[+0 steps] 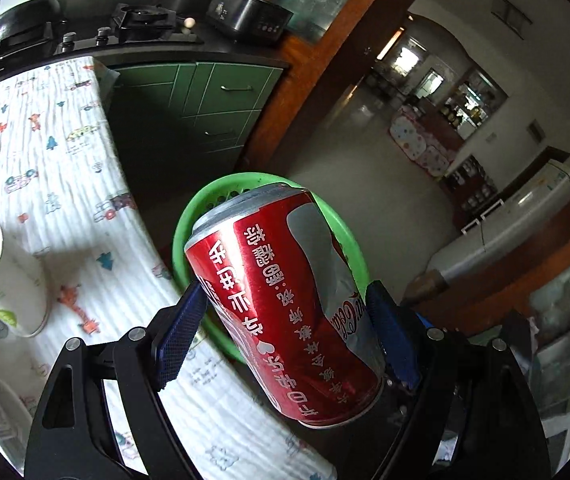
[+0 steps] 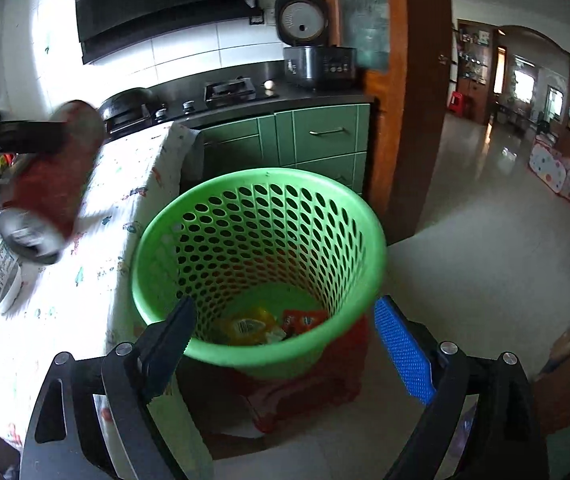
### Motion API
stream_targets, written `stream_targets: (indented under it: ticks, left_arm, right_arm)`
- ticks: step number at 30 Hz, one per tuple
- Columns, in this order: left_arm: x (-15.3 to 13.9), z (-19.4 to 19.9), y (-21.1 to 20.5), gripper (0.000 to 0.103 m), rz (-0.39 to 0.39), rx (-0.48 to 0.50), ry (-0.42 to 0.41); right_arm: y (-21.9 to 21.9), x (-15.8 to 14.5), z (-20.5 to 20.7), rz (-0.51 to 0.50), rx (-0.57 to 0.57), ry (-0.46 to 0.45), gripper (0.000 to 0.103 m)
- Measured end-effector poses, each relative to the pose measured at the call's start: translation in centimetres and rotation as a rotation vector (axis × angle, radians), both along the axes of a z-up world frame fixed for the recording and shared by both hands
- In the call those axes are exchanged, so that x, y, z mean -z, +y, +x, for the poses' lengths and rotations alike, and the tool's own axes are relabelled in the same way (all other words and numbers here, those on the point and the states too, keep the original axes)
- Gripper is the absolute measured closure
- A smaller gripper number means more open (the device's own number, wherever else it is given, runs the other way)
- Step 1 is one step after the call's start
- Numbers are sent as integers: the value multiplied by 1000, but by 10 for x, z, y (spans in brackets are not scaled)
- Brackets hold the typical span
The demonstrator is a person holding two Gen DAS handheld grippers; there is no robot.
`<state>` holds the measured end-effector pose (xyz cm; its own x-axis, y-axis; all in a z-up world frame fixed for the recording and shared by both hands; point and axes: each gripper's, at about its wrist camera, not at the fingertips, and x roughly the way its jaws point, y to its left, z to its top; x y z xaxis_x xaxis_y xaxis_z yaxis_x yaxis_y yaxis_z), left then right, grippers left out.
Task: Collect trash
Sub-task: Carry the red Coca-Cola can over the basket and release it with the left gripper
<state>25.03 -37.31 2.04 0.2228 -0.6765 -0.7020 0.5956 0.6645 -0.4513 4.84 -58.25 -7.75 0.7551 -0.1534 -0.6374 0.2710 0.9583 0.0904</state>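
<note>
Black tool (image 2: 285,340); blue dimpled pads (image 2: 403,354)

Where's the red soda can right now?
The red soda can is clamped in the left gripper, above the table edge near the green basket; the right wrist view shows it blurred at left.

Daylight comes in from the bright windows (image 2: 521,80) of the far room, well beyond the fingertips, and leaves a pale sheen on the floor (image 2: 497,168) there. The green cupboards (image 1: 189,120) ahead of the left fingers lie in deep shade. A white cup (image 1: 1,280) off to the left of them throws a soft shadow on the cloth (image 1: 65,184). In the right view a red can (image 2: 57,176), up and left of the fingers, is smeared by motion blur; the green basket (image 2: 261,188) stays sharp. Both pictures bend strongly and go black at the corners.
</note>
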Motion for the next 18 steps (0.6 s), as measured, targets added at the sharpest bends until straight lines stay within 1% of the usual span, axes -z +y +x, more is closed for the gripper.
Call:
stream_targets:
  ticks: [3,6,9,11,13,14,18]
  left_arm:
    - [12,10,-24,23,24,12,23]
    - [24,17,-45,23,41,9,53]
    - [33,18,-60,22,53,12,58]
    - [38,17,-62,22,56,8,68]
    - [40,16,-63,21,42,9,78]
    - [40,16,-62,20,35,7,76]
    - [36,11,-48,20,27,-4,61]
  right_arm:
    - [-1,4,-12,4,13,-8,16]
    - [-2,10,-19,33,19,-6,16]
    - [1,15,-24,45,22,1,16]
    - [3,18,-26,45,23,6,16]
    - [6,19,-26,45,25,7,16]
    - [5,20,-26,48,23,6,16]
    - [7,17,-28,64,22,-13,16]
